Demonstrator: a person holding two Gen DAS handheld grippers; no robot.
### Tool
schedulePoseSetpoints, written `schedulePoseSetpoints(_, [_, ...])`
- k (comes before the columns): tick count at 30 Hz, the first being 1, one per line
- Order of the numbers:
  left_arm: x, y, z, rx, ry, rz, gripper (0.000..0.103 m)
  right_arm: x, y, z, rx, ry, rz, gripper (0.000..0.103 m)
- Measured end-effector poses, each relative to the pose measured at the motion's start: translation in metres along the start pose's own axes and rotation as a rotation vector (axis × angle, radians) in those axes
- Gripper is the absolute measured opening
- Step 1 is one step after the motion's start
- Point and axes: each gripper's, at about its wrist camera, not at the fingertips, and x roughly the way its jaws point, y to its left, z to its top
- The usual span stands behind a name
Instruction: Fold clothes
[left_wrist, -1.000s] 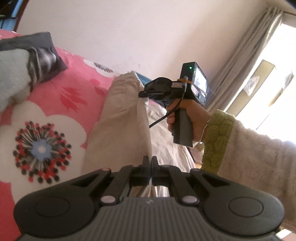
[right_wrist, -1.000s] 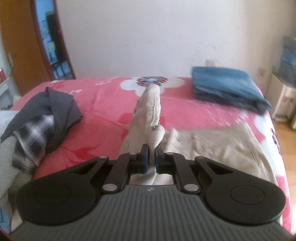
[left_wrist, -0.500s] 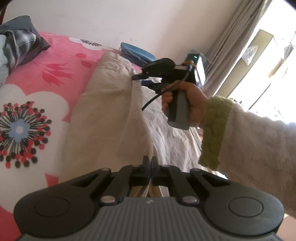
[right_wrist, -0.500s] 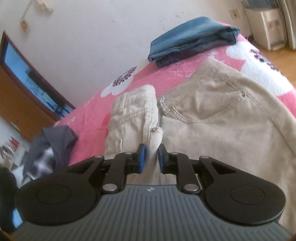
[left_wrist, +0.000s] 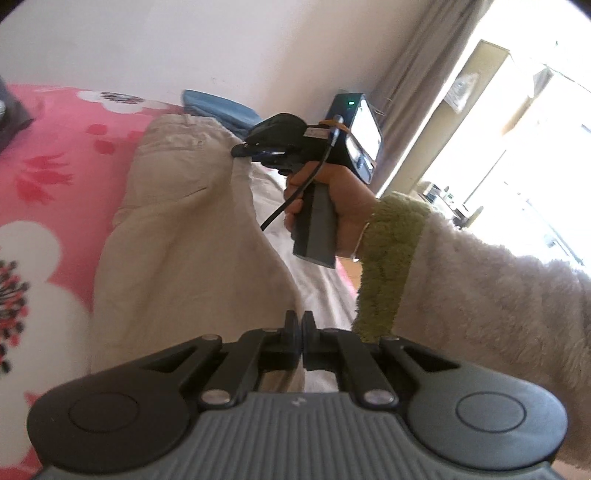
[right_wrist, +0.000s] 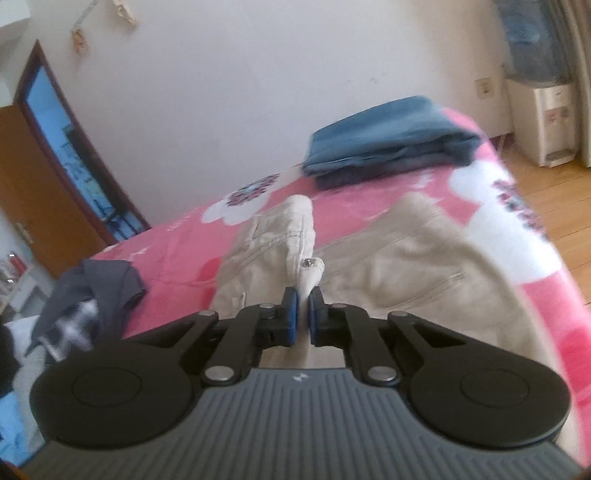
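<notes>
Both grippers, left and right, clamp beige trousers lying lengthwise along the bed, waistband by the right gripper.

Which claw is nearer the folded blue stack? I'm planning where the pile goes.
Right. The right claw, pinching the beige trousers at the waistband, lies closer to the folded blue stack; the left claw grips them farther back.

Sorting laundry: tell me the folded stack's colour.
Blue, the folded stack by the wall; clearest in the right wrist view.
</notes>
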Motion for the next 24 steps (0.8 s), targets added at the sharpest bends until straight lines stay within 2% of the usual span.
schedulePoseSetpoints(11, [0.043,-0.017,0.006,0.033,0.068,-0.053,0.002,-0.012,-0.064,0.017,-0.004,-0.011,-0.131,0.004])
schedulePoseSetpoints(24, [0.065,-0.021,0.001,0.030,0.105,-0.048,0.002,-0.002,-0.078,0.014,-0.029,0.015,-0.143,0.004])
